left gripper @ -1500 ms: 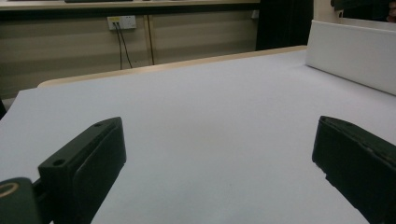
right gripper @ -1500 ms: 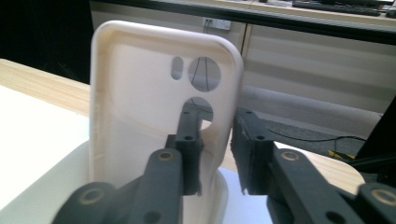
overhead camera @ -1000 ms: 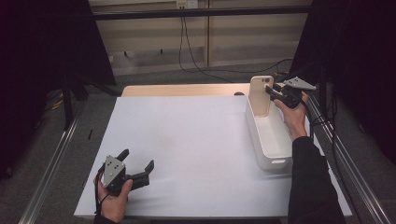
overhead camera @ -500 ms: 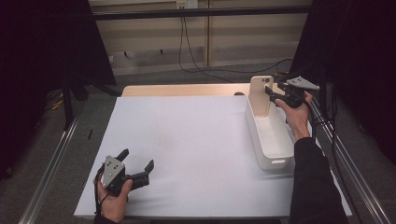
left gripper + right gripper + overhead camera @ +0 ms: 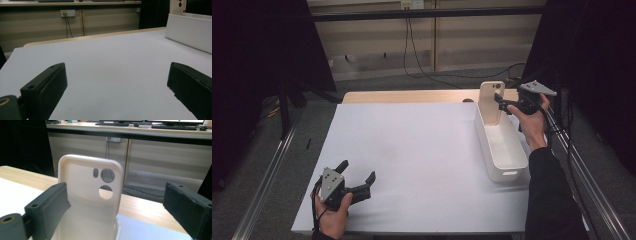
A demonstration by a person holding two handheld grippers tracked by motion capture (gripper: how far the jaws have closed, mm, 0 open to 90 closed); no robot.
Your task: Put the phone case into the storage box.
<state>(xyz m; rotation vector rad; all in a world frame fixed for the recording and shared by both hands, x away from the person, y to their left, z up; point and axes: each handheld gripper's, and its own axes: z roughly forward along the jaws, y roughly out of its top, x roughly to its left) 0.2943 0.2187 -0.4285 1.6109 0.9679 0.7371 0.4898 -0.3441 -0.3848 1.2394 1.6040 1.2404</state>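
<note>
A beige phone case [image 5: 491,101] stands upright at the far end of a white bin [image 5: 502,150], with its camera cut-outs at the top. My right gripper [image 5: 503,105] is level with the case, just to its right. In the right gripper view the case [image 5: 90,195] rises close ahead, and the jaws stand wide on either side without pressing it. They have just been opening. My left gripper [image 5: 358,171] rests open near the table's front left, with bare white table [image 5: 112,57] between its jaws.
The bin runs along the right side of the white table top [image 5: 412,150] and looks empty behind the case. Its wall [image 5: 190,32] shows far right in the left gripper view. A wooden strip [image 5: 412,96] borders the far edge. Metal rails flank both sides.
The right gripper's jaws have spread apart beside the phone case, which stays standing at the bin's far end. The left gripper has not moved.
</note>
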